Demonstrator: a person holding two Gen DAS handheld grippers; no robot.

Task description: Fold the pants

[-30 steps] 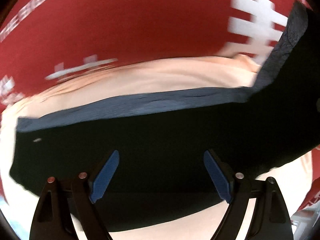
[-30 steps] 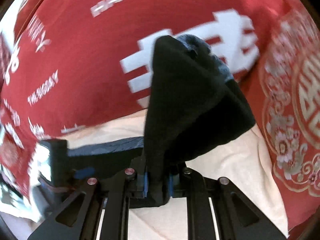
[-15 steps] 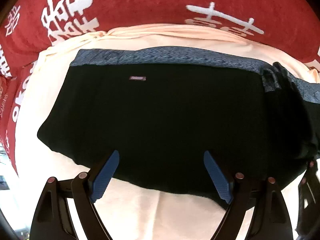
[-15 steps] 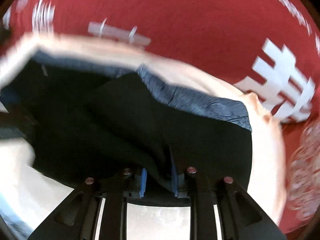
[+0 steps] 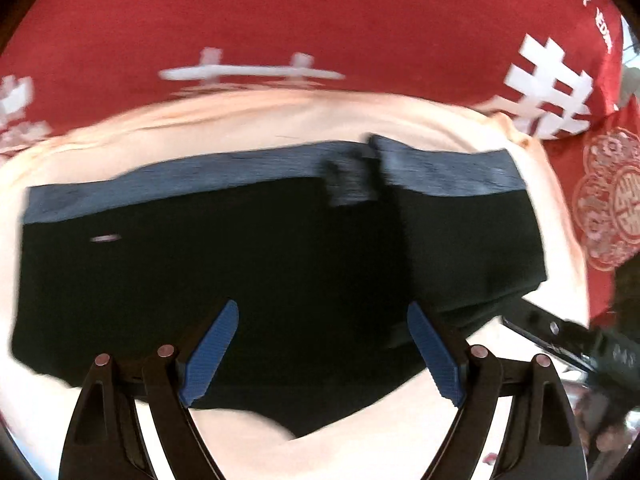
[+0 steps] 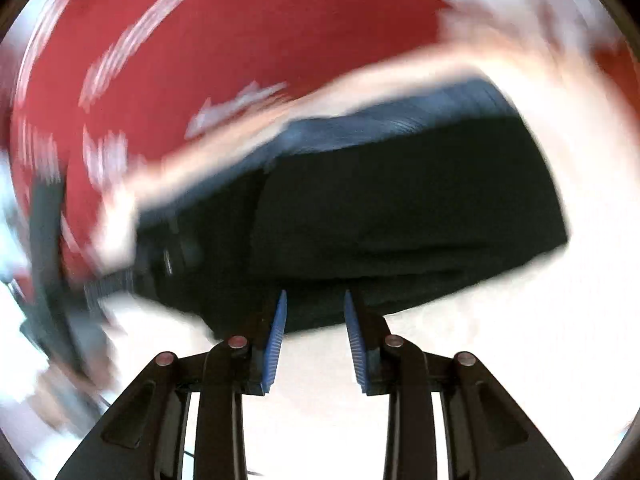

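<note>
The black pants [image 5: 248, 280] are seen lying folded on a pale cream cloth [image 5: 280, 124], which itself is spread over a red cover [image 5: 320, 20] printed with white characters. In the left wrist view the grey-blue waistband [image 5: 192, 188] is laid along the far edge of the pants, and a small light label [image 5: 105, 238] is visible on the black fabric near the left end. At the right part a second layer of the pants is folded over the first one, so that its own piece of waistband [image 5: 448, 172] is placed a little higher than the rest. The left gripper [image 5: 324, 350] is held above the near edge of the pants with its jaws spread wide; nothing is caught between the blue pads [image 5: 210, 352], and whether they touch the fabric cannot be told. At the right edge of this view a part of the other tool's black body [image 5: 560, 340] is seen just beside the folded corner. In the right wrist view, which is strongly blurred, the pants [image 6: 400, 208] are shown as a dark shape on the same cream cloth [image 6: 520, 340]. The right gripper [image 6: 314, 338] has just been opening its jaws; a narrow gap is now seen between its blue pads [image 6: 276, 340], and no fabric is held between them, the near edge of the pants being just beyond the fingertips.
</note>
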